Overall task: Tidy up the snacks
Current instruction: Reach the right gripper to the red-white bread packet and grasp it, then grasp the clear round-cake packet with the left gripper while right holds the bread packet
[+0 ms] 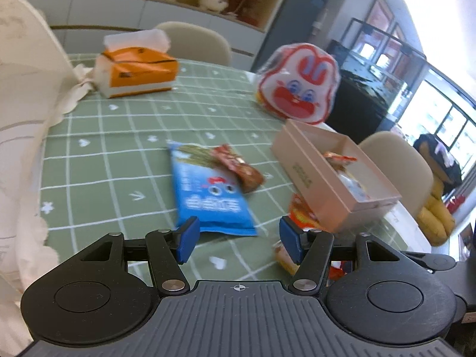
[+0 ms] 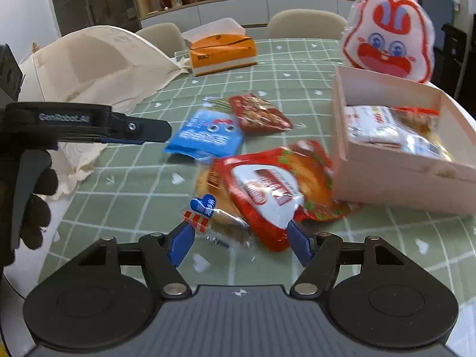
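A pink box (image 1: 312, 175) (image 2: 395, 172) holds several snack packs on the green checked tablecloth (image 1: 119, 148). A blue snack packet (image 1: 208, 196) (image 2: 205, 136) lies flat, with a small red-brown packet (image 1: 241, 166) (image 2: 258, 113) against its far end. A big red bread pack (image 2: 276, 187) (image 1: 303, 214) leans by the box, and a small clear-wrapped cake (image 2: 214, 223) lies beside it. My left gripper (image 1: 236, 242) is open just short of the blue packet. My right gripper (image 2: 239, 245) is open, its fingers either side of the near ends of the cake and red pack.
An orange tissue box (image 1: 136, 68) (image 2: 221, 52) stands at the back. A white cloth bag (image 1: 26, 125) (image 2: 98, 68) lies at the left. A rabbit-face bag (image 1: 299, 80) (image 2: 389, 35) stands behind the box. Chairs ring the table. The left gripper's body (image 2: 89, 122) shows at the left.
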Available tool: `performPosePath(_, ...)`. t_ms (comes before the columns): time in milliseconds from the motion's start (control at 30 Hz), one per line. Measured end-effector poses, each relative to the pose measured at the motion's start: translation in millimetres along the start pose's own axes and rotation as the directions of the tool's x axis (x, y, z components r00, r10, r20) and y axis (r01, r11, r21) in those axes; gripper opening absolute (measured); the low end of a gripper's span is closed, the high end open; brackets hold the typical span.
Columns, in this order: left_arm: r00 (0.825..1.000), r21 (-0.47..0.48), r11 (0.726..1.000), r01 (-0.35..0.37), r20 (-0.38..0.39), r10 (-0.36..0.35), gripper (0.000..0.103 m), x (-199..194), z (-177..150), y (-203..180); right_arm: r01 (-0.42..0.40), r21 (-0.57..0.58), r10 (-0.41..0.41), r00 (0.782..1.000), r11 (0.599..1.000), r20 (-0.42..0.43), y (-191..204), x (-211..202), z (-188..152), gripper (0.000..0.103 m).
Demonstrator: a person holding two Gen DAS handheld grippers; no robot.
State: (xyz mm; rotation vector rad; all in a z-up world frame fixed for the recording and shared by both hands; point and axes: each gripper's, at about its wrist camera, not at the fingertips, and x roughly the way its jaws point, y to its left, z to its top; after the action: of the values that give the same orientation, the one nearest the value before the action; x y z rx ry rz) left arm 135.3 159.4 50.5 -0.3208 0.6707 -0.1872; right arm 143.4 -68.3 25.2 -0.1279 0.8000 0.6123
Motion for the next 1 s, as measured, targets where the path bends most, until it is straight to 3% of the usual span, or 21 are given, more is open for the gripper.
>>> performPosePath(167,1.000,0.013,1.000,0.017,0.003,-0.017,0.065,7,-4,-19,0.035,-0.010,-0.035,0.999,0.999,0.017,-14,-10,-20,0.069)
performPosePath(300,0.997,0.039,0.997,0.060,-0.056,-0.057,0.065,21,-10,-36,0.064,0.010,-0.065,0.997,0.998,0.032,-30,-17,-35,0.069)
performPosePath(500,0.991,0.127,0.988,0.085,-0.110,-0.071,0.065,33,-25,-57,0.029,0.094,-0.036,0.996,0.995,0.076,-57,-34,-45,0.073)
performPosePath(633,0.992,0.067,0.994,0.088,-0.101,-0.081,0.064,46,-20,-55,0.016,0.158,-0.033,0.994,0.987,0.108,-67,-34,-40,0.073)
performPosePath(800,0.991,0.080,0.994,0.074,-0.121,-0.064,0.054,51,-28,-53,-0.037,0.227,0.005,0.990,0.973,0.141,-69,-20,-25,0.073)
performPosePath(1000,0.990,0.071,0.995,0.073,-0.126,-0.063,0.057,39,-38,-34,0.029,0.297,-0.079,0.984,0.955,0.161,-89,9,5,0.073)
